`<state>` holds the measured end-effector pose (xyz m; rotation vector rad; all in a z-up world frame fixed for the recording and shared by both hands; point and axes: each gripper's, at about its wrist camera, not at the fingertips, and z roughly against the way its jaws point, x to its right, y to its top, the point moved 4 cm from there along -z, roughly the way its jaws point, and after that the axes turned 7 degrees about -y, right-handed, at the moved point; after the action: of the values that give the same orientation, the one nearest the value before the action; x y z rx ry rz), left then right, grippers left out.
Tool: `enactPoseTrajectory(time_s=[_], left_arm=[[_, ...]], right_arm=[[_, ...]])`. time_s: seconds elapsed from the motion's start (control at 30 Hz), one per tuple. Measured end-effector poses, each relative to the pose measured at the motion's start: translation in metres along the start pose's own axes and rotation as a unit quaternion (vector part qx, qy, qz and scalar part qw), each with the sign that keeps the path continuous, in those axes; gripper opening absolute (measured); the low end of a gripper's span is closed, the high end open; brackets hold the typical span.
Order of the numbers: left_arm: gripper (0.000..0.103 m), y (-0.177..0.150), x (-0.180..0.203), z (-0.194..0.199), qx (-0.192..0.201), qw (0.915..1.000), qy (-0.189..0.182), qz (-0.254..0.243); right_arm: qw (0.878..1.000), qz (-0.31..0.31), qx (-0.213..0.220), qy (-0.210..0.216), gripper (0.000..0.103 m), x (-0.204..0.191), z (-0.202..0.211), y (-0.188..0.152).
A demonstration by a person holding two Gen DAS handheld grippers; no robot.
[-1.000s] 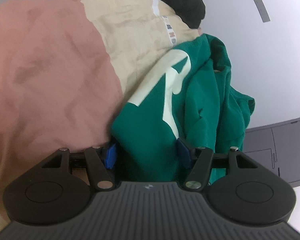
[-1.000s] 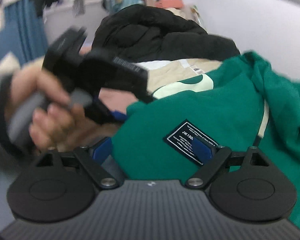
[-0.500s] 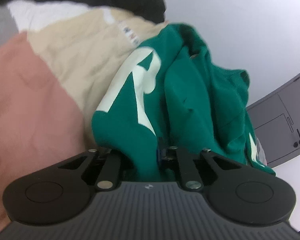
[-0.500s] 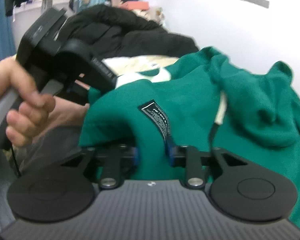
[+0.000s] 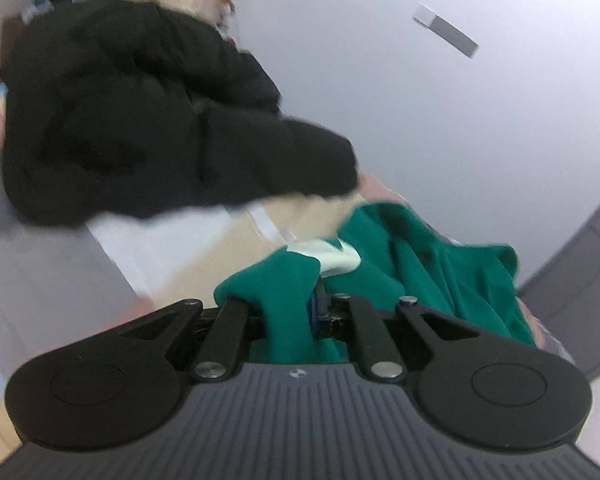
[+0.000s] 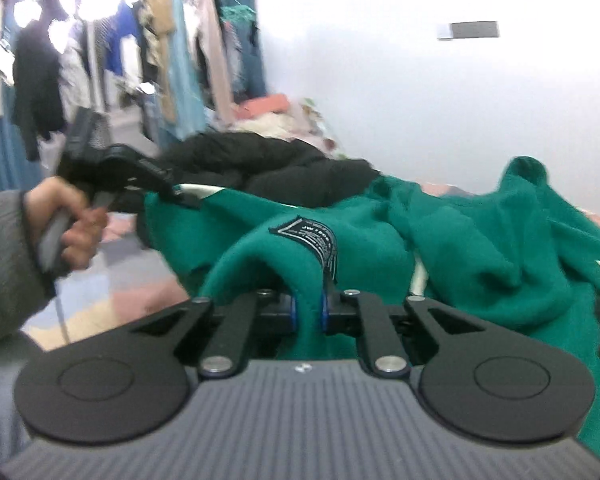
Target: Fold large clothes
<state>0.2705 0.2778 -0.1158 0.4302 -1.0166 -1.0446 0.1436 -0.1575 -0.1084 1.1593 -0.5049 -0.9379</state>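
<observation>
The green sweatshirt (image 6: 452,240) is crumpled, with pale lettering and a black sewn label (image 6: 312,240). Two bunched folds of its edge are lifted; the rest lies heaped.

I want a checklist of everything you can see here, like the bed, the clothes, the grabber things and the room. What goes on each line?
Surface: patchwork cover in pink, beige and white, mostly buried under clothes.
Job's things: green fleece sweatshirt with a black sewn label, crumpled and partly lifted.
Clutter: black puffy jacket heaped behind the sweatshirt.
Grippers: left hand-held gripper closing on a green fold already pinched between its pads; right hand-held gripper closing on the fold below the label, cloth clamped. A hand in a grey sleeve holds the left one.
Cables: nothing seen.
Surroundings: white wall; hanging clothes on a rail.
</observation>
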Motion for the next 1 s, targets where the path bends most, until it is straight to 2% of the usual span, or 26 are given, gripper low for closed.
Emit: enactPoseTrajectory(time_s=[0.1,0.17,0.27,0.33,0.47,0.57,0.63,0.7,0.77,0.83,0.9,1.0], left_arm=[[0.011,0.03,-0.002,-0.001,0.01,0.9984,0.042,-0.037],[0.012,0.04,-0.009,-0.015,0.01,0.9968,0.067,-0.043],[0.012,0.037,-0.025,-0.043,0.007,0.9929,0.107,-0.052],[0.012,0.028,-0.04,-0.065,0.0,0.9911,0.127,-0.04],[0.018,0.009,-0.067,-0.078,0.007,0.9911,0.132,-0.015],[0.027,0.005,-0.073,-0.072,0.011,0.9926,0.12,-0.019],[0.039,0.0,-0.072,-0.061,0.005,0.9922,0.123,-0.018],[0.069,-0.003,-0.066,-0.054,0.0,0.9907,0.135,-0.02],[0.078,-0.006,-0.059,-0.043,0.009,0.9907,0.133,-0.026],[0.084,-0.008,-0.048,-0.03,0.02,0.9905,0.131,-0.036],[0.088,-0.011,-0.034,-0.018,0.027,0.9899,0.128,-0.053],[0.088,-0.021,-0.003,-0.005,0.034,0.9921,0.094,-0.075]], right_arm=[[1.0,0.005,-0.004,0.025,0.014,-0.005,-0.008,-0.001],[0.999,0.005,-0.02,0.039,0.014,-0.011,-0.018,-0.008],[0.997,0.014,-0.063,0.052,0.014,-0.022,-0.039,-0.031],[0.994,0.022,-0.092,0.053,0.014,-0.03,-0.057,-0.049],[0.991,0.004,-0.126,0.056,0.016,-0.028,-0.079,-0.069],[0.99,-0.018,-0.121,0.068,0.016,-0.022,-0.075,-0.064],[0.99,-0.026,-0.116,0.069,0.016,-0.021,-0.073,-0.061],[0.992,-0.022,-0.108,0.066,0.019,-0.024,-0.071,-0.06],[0.993,-0.008,-0.104,0.06,0.029,-0.029,-0.071,-0.06],[0.993,-0.005,-0.102,0.055,0.041,-0.03,-0.072,-0.058],[0.994,-0.006,-0.1,0.046,0.044,-0.026,-0.069,-0.056],[0.993,-0.028,-0.103,0.042,0.051,-0.017,-0.063,-0.053]])
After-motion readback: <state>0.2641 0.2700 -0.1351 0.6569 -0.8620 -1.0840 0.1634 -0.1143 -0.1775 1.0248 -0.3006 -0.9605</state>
